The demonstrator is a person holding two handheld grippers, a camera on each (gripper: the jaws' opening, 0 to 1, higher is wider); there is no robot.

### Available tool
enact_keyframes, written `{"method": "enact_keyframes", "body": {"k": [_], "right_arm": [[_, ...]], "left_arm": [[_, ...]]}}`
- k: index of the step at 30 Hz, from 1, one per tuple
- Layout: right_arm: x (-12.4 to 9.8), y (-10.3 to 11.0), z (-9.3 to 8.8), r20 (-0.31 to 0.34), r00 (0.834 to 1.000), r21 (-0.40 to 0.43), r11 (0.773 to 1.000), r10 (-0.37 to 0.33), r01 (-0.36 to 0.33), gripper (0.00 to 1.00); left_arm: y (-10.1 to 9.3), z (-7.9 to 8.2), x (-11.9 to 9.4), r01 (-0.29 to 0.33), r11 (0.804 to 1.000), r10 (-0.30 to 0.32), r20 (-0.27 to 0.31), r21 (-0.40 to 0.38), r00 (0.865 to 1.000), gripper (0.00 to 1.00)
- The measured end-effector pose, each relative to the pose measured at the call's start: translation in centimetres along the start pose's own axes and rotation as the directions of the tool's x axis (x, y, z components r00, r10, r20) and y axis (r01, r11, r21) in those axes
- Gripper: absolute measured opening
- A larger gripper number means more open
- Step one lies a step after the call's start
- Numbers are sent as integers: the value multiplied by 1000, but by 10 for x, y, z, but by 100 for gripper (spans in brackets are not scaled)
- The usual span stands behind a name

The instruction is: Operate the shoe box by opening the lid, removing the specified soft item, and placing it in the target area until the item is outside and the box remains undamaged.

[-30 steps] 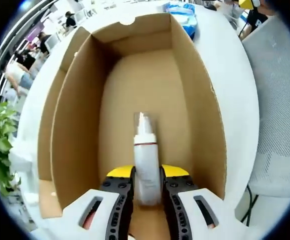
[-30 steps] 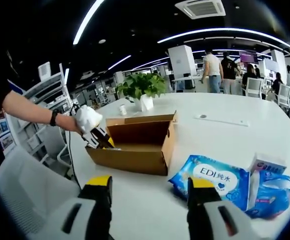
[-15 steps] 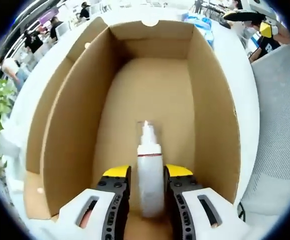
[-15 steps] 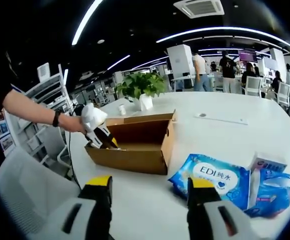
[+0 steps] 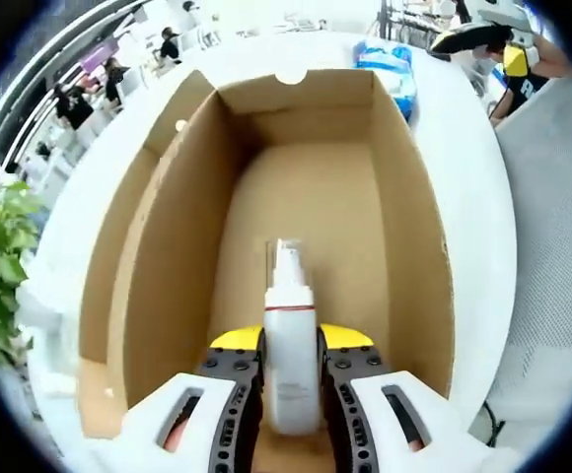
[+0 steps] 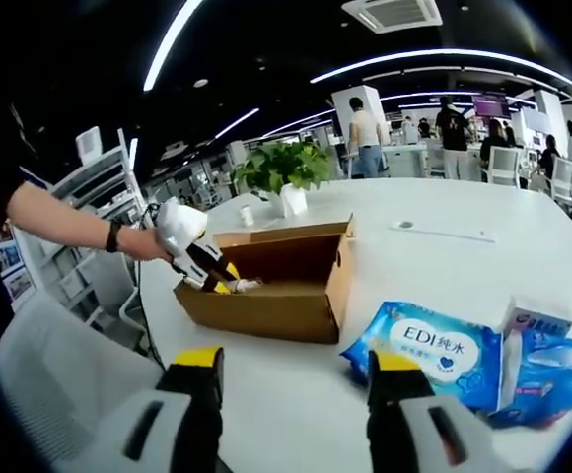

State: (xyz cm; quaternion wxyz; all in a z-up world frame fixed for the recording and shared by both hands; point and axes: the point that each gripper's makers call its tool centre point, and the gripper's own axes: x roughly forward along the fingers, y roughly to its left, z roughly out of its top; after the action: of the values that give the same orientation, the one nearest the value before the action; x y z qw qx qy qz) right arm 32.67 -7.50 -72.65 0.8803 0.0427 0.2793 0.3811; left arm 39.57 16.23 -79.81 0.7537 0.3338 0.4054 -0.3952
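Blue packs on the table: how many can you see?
2: an EDI-labelled blue pack lies right of the cardboard box; a second blue pack lies at the far right. Others may be hidden.

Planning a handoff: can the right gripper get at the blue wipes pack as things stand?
Probably yes. The right gripper is open and holds nothing, and the wipes pack lies flat on the table just ahead of it, beside the box, with nothing in between.

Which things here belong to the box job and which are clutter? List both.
Job: shoe box, lid open; white pump bottle held by left gripper; table.
Clutter: blue wipes pack, small boxes, potted plant, right gripper.
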Motion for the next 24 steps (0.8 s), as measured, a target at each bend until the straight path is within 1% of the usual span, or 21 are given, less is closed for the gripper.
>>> {"method": "enact_keyframes", "body": {"k": [2,7,11,14,21,24], "right_arm": [[1,3,-1,-5,1000,-3,1000,12,-12,57],[3,10,-2,-9,999,-3,999,38,-38,57],[3,11,-2,-10,999,3,999,47,-47,57],[2,11,-1,-1,999,20,999,51,-51,57],[0,10,3,16,999,32,998,47,-48,57],[0,11,4,19,998,36,998,52,-52,57]], "left_arm": [[2,7,-6,-18,1000,18,24,6,1000,19],[-3,17,-10,-33,998,31,48,45,998,19],[-11,30,-13,-39,995,32,69,97,997,19],[-14,37,-15,-39,993,30,80,115,996,19],[-23,65,-26,-51,984,29,131,169,991,19],[-29,81,-34,-61,977,29,157,204,987,19]]}}
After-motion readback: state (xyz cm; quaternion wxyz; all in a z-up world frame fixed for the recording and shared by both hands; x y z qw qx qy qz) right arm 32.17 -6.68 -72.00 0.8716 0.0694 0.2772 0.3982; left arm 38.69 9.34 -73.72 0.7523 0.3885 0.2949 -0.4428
